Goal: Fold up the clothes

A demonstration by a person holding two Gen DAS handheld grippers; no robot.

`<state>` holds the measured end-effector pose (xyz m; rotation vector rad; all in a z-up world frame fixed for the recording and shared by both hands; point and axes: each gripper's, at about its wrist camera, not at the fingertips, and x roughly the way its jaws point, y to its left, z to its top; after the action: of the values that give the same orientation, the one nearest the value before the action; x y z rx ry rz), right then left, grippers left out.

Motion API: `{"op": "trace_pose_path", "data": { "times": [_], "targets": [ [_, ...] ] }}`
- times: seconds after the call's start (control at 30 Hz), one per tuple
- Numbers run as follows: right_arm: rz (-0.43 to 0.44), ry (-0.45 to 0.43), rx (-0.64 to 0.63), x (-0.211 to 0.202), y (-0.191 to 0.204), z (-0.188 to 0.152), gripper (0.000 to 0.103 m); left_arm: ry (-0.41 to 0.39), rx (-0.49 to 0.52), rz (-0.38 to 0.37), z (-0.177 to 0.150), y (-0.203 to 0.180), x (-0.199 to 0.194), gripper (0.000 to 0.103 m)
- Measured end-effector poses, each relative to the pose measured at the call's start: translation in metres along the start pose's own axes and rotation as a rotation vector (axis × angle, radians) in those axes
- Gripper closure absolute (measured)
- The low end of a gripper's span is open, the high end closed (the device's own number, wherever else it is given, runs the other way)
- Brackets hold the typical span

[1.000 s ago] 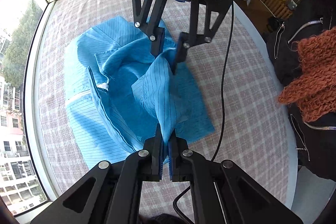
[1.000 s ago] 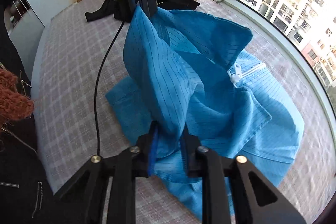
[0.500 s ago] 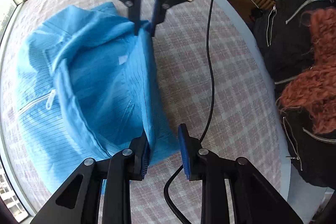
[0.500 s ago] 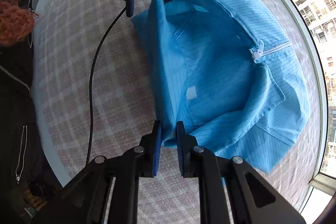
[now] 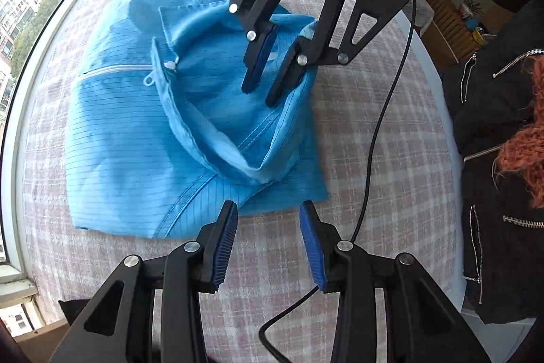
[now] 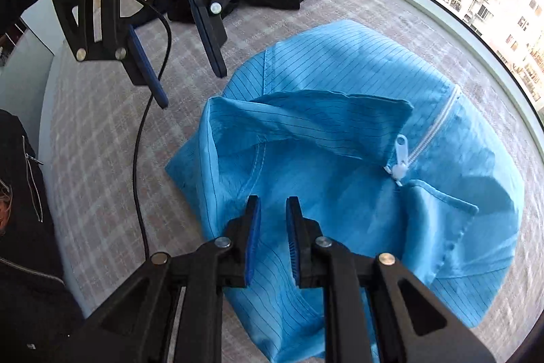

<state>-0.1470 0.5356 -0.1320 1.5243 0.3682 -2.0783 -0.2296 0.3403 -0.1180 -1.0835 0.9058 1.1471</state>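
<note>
Since a second ago both grippers let the lifted fold drop: blue garment [image 5: 142,138] lies bunched on the checked counter [image 5: 374,165], left gripper [image 5: 268,242] opening, empty; right gripper [image 6: 273,235] slightly parted, holding nothing, ready to regrasp.

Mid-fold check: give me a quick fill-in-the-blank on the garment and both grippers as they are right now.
1. The garment on the checked cloth is ____ in colour.
2. Its zip pull is ____.
3. The left gripper, jaws opening, has ____ between its pads.
4. The cable beside the garment is ____.

Missing words: blue; white; nothing; black
</note>
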Motion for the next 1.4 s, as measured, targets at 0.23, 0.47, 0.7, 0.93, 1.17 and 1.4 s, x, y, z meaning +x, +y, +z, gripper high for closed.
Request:
{"op": "trace_pose_path", "data": {
  "times": [0.23,0.47,0.7,0.93,1.17,1.4],
  "targets": [
    [0.031,0.006,0.056,-0.024,-0.006,-0.024,0.087,-0.049,0.051,-0.074,0.018,-0.004,0.018,0.067],
    [0.053,-0.151,0.130,-0.060,-0.040,-0.002,0.087,-0.157,-0.043,-0.052,0.014,0.009,-0.004,0.067],
    [0.136,-0.075,0.048,-0.024,-0.045,0.038,0.087,-0.275,-0.084,-0.141,0.019,0.010,0.007,0.066],
    [0.163,-0.035,0.027,-0.013,-0.044,0.028,0.087,-0.352,-0.147,-0.071,-0.008,0.016,-0.012,0.066],
    [0.136,-0.037,0.032,-0.016,-0.052,0.025,0.087,-0.334,-0.210,-0.016,-0.009,0.024,-0.008,0.066],
    [0.135,-0.033,0.023,-0.006,-0.051,0.031,0.087,-0.276,-0.178,0.048,0.002,0.030,0.002,0.056]
  ]
}}
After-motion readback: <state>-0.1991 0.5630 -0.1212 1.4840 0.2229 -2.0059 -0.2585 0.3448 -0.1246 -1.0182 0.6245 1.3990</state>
